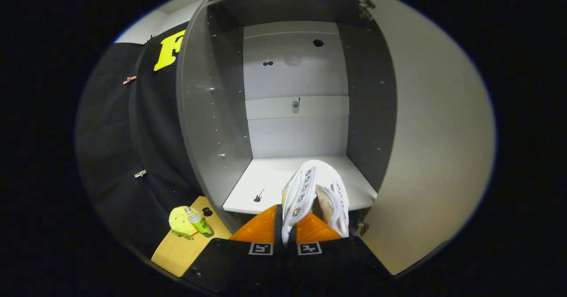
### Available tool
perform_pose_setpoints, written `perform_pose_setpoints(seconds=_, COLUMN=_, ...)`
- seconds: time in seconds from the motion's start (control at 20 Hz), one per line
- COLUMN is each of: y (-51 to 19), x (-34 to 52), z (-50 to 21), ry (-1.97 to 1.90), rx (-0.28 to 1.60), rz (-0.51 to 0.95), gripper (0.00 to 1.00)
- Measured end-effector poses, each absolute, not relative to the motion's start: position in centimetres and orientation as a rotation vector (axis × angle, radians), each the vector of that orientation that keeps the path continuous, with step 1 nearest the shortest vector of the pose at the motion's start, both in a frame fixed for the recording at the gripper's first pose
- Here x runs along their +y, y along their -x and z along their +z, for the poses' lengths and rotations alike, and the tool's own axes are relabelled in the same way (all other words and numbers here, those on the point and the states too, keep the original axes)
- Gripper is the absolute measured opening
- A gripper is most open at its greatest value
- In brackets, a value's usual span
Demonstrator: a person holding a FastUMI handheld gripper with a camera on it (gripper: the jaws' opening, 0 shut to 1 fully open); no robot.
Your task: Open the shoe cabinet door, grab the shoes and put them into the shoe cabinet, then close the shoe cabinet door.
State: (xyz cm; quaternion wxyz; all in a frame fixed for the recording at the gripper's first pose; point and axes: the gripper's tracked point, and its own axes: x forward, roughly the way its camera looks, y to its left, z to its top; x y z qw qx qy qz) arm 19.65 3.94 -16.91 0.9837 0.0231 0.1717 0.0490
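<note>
Shoe [310, 195] white, no readable brand | pinched in claw [285, 228] | over open shoe cabinet [274, 177] shelf edge

The cabinet [292, 89] stands open ahead, its door [434, 133] swung wide beside the opening. The bottom shelf [266, 177] is bare beyond the white shoe [310, 190] pinched in the tongs [285, 226], with open room above up to the top panel. Side walls hem the passage. A plush toy [180, 221] and bottle [199, 224] crowd the bench [177, 252] beside the cabinet.
</note>
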Motion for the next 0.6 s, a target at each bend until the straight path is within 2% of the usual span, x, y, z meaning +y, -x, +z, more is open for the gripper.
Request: perform_pose_setpoints(seconds=0.6, y=-37.0, x=4.3, z=-21.2, ry=0.085, rx=0.428, rz=0.068, gripper=0.05)
